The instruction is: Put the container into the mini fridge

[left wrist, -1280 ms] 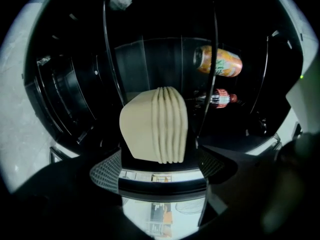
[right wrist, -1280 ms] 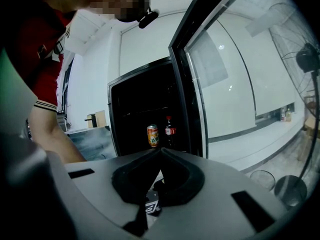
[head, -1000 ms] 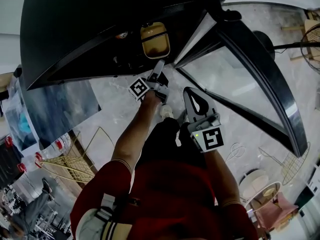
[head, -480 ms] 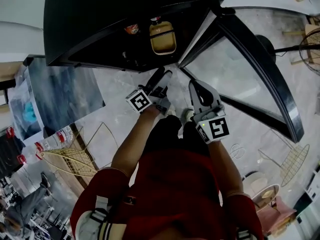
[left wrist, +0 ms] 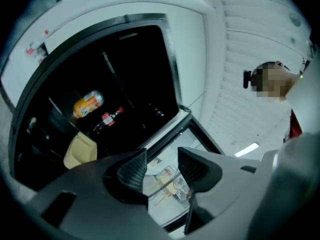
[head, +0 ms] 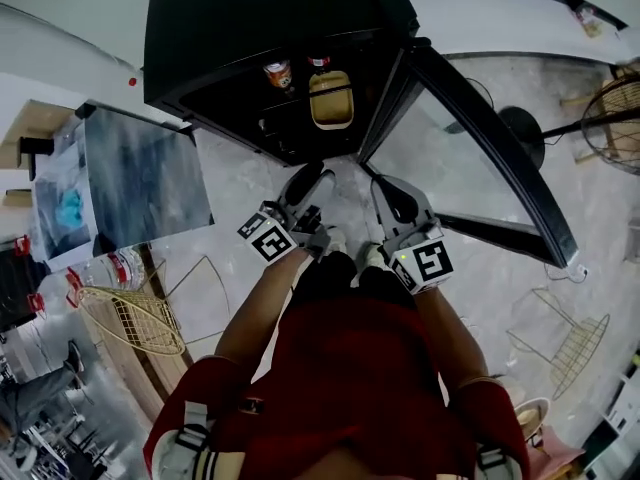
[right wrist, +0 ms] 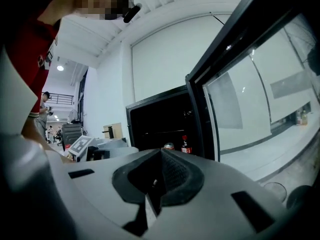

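Note:
The black mini fridge (head: 250, 28) stands open, its glass door (head: 470, 148) swung out to the right. A beige container (head: 331, 100) sits on a shelf inside, next to a can (head: 277, 72) and a small bottle (head: 318, 64). My left gripper (head: 312, 180) hangs in front of the opening, apart from the container (left wrist: 80, 150). Its jaws (left wrist: 161, 156) are closing with nothing between them. My right gripper (head: 390, 186) is beside it, nearer the door, shut and empty (right wrist: 161, 156). The right gripper view also shows the can (right wrist: 169, 146) and the bottle (right wrist: 185, 145).
A grey-blue panel (head: 140, 178) leans left of the fridge. Wire baskets (head: 130, 318) and water bottles (head: 110, 266) lie at the lower left. More wire frames (head: 560, 338) stand at the right. The person's legs and shoes (head: 345, 243) are below the grippers.
The left gripper has drawn back out of the fridge, away from the container, which stays on the shelf. Its jaws have narrowed. The head view has pulled back; the right gripper stays shut.

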`<state>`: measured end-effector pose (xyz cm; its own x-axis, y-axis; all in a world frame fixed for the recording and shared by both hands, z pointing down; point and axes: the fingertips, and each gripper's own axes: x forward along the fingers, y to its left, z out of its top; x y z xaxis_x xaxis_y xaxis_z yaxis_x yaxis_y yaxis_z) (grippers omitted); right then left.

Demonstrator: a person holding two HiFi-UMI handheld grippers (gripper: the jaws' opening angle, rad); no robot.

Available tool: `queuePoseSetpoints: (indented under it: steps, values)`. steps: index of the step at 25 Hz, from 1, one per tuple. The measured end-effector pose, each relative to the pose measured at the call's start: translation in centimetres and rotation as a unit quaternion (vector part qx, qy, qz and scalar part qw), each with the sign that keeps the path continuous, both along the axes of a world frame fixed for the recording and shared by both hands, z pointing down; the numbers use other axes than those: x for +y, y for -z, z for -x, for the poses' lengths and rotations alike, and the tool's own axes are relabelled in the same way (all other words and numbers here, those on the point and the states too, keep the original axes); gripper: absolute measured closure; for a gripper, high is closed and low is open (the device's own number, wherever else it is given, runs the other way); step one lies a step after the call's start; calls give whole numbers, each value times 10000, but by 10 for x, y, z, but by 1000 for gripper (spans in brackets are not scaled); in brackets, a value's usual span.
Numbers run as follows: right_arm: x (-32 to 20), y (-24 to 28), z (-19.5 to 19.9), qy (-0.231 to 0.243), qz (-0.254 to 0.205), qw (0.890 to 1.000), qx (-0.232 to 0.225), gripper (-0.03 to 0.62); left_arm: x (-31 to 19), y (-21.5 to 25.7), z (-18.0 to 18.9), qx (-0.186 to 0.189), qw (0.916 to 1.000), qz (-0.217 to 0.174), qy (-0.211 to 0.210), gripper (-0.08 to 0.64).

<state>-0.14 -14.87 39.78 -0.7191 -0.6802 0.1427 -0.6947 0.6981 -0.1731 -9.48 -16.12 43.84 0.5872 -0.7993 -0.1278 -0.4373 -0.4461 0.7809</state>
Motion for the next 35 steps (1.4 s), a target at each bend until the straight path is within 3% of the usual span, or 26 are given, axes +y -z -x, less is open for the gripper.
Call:
queuePoseSetpoints:
  steps: [4, 6, 11, 16, 27, 35]
  values:
    - [6, 20, 2, 270, -172, 9994, -162, 594, 14, 42, -6, -333, 9982, -501, -2, 402]
    - [21, 31, -5, 393, -172, 9989, -204, 594, 33, 58, -21, -708, 9955, -627, -44, 453]
    - [40, 60, -11, 651, -414, 9962, -408, 592, 60, 87, -49, -1791, 9779, -1070, -115, 526]
    - [54, 84, -25, 708, -585, 9939, -615, 593, 82, 108, -66, -2391, 9620, -1318, 12, 552]
    - [76, 106, -47, 911, -895, 9880, -868, 593, 108, 146, -87, -3159, 9304, -1838, 294, 554]
    - [77, 117, -43, 1031, -1072, 9853, -841, 594, 114, 156, -81, -3145, 9288, -1897, 488, 554]
